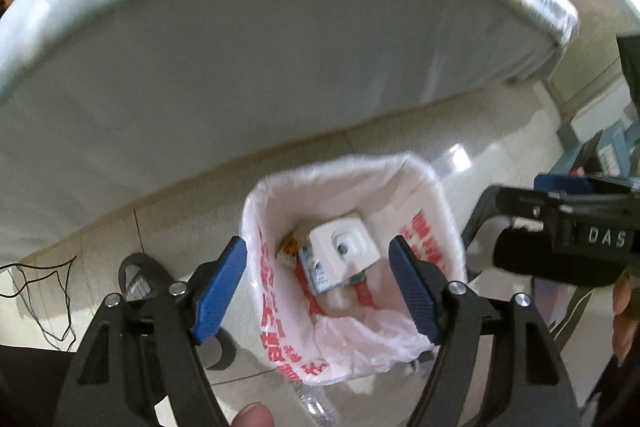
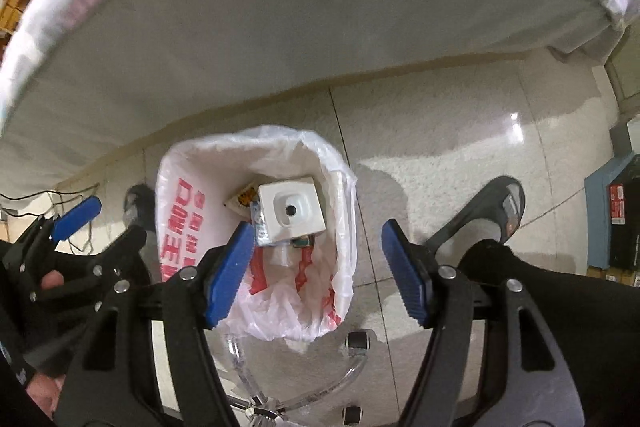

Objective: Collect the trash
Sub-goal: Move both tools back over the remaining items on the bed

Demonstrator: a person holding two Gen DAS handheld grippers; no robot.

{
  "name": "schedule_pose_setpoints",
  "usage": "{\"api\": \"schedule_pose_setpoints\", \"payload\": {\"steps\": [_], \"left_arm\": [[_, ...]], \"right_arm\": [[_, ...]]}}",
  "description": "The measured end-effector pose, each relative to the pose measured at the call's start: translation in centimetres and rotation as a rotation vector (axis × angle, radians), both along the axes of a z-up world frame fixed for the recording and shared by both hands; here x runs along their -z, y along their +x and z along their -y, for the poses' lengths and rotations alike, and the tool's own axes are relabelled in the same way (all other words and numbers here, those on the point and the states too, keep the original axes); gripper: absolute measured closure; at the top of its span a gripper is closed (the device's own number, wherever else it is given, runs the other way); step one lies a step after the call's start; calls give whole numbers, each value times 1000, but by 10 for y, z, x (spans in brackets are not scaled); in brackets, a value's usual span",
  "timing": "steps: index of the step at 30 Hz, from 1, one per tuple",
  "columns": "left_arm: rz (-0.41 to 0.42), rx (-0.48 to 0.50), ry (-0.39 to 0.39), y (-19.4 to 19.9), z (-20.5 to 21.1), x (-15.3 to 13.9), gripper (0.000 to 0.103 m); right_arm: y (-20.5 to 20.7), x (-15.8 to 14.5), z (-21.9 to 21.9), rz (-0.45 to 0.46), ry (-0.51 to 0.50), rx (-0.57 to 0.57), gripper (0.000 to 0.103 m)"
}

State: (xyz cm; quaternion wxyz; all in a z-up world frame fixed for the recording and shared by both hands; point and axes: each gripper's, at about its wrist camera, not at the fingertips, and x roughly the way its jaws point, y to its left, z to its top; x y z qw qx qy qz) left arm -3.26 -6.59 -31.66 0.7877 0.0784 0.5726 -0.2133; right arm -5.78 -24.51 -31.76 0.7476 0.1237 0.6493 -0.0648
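Tongs on the left [image 1: 318, 285] hang spread apart and empty above a floor bin lined with a white plastic bag [image 1: 276, 307] printed in red. At the bottom of the bin lies the trash: a white carton [image 1: 344, 245] with a round spout, with smaller wrappers [image 1: 289, 247] beside it on its left. Right of it, the right tongs [image 2: 318, 269] also stand apart and empty over the bin. The white-draped bench [image 1: 240, 67] looms just behind. Judged risks: the loose liner edge could snag on a blue pad [image 2: 228, 275] and pull free, the two tongs could knock together, or a foot in a sandal [image 2: 500, 207] nearby could tip the bin.
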Motion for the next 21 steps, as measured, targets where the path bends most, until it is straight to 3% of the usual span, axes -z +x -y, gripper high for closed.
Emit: {"api": "schedule_pose_setpoints", "payload": {"steps": [4, 8, 11, 17, 21], "left_arm": [[71, -28, -22, 5, -3, -34, 15], [118, -54, -58, 10, -10, -70, 12], [155, -93, -72, 18, -19, -97, 8], [214, -207, -114, 60, -42, -163, 8], [283, -231, -102, 95, -45, -210, 8]], "right_arm": [[-5, -34, 9, 66, 24, 11, 30], [-8, -75, 11, 142, 25, -17, 30], [-8, -106, 11, 198, 2, -47, 22], [13, -183, 17, 327, -35, -98, 20], [42, -231, 20, 409, -64, -136, 16]]}}
